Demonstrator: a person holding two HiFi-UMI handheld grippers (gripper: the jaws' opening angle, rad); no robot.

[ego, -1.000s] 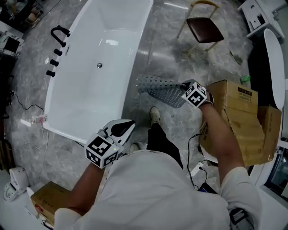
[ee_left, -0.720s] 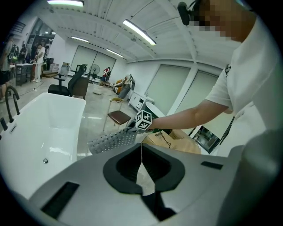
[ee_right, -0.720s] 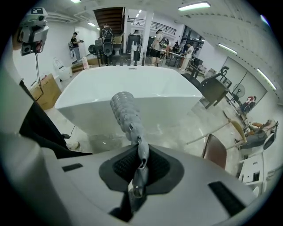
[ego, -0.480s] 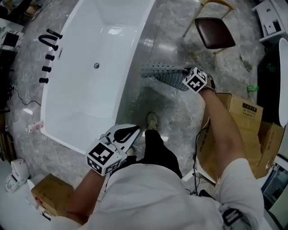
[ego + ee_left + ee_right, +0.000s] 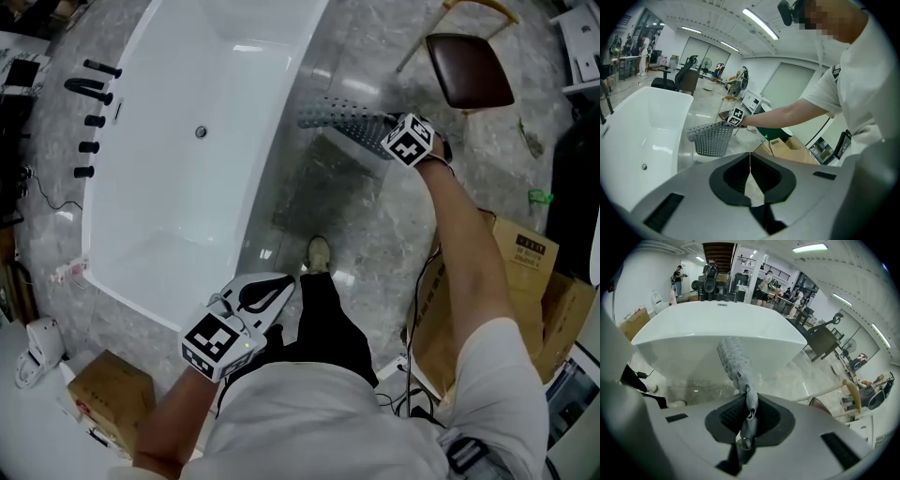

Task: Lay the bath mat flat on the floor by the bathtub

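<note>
Gripping one end of the bath mat (image 5: pixel 339 119), the right hand-held gripper (image 5: pixel 388 131) sits at the upper middle of the head view, its jaws clamped on the mat's edge, as the right gripper view shows (image 5: pixel 749 405). From there the mat stretches left across the frame toward the rim of the bathtub (image 5: pixel 274 141). It is held in the air, and part of it hangs down over the floor (image 5: pixel 361 220). The mat's long axis runs crosswise to the tub's side, so it probably needs turning to lie along the tub before it goes down. The left hand-held gripper (image 5: pixel 279 283) is at the lower left of the frame, jaws together on nothing and well apart from the mat. The mat's free end points away from it.
</note>
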